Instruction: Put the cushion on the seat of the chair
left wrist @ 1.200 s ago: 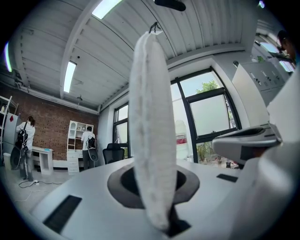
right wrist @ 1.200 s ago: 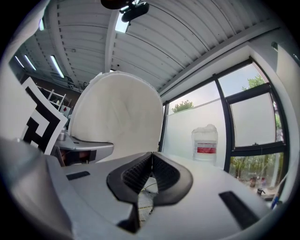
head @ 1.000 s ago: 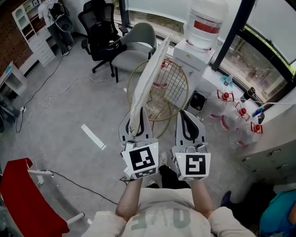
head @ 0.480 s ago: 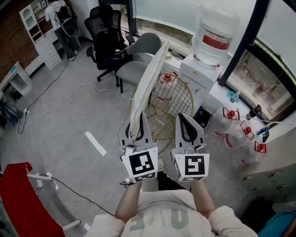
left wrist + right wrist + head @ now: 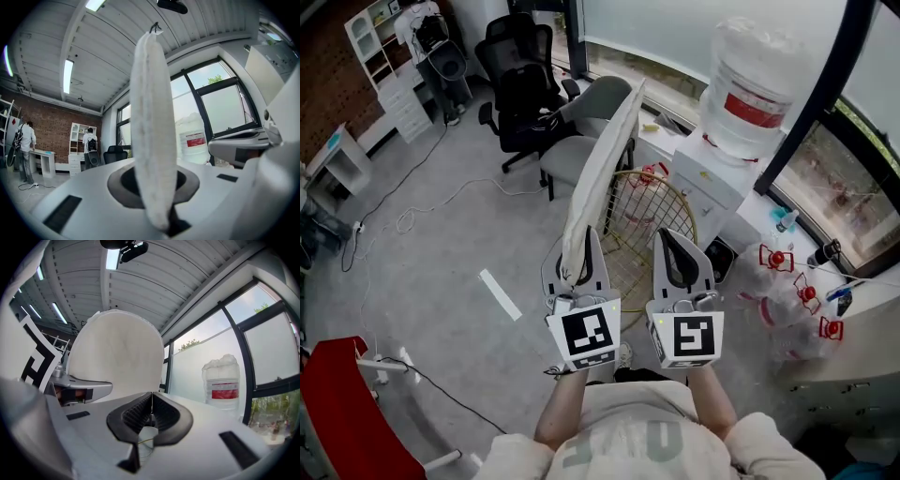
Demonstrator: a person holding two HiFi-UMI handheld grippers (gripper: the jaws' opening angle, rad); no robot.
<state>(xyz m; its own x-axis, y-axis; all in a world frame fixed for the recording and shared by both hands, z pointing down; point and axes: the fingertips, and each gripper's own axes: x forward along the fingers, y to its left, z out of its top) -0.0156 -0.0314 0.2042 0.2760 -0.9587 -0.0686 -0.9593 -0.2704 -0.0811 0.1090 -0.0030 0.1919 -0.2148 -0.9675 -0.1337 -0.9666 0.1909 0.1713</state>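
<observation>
A flat round white cushion [image 5: 600,164] stands on edge, held up in the air by its lower rim in my left gripper [image 5: 574,265]. In the left gripper view the cushion [image 5: 152,126] rises edge-on from between the jaws of the left gripper [image 5: 158,199], which are shut on it. Beside it my right gripper [image 5: 680,255] is shut, and its ribbed pads [image 5: 161,416] meet with nothing between them. The cushion's face [image 5: 117,362] fills the left of the right gripper view. A round gold wire chair [image 5: 661,220] stands on the floor just ahead of both grippers.
A grey shell chair [image 5: 591,112] and a black office chair [image 5: 520,84] stand beyond the cushion. A water dispenser with a big bottle [image 5: 755,84] is at the right by the window. Cables [image 5: 412,216] trail over the floor at the left. A red seat [image 5: 337,403] sits at the lower left.
Both grippers and the cushion have travelled forward towards the window. The wire chair and water dispenser now lie closer and lower in the head view. The grip on the cushion is unchanged.
</observation>
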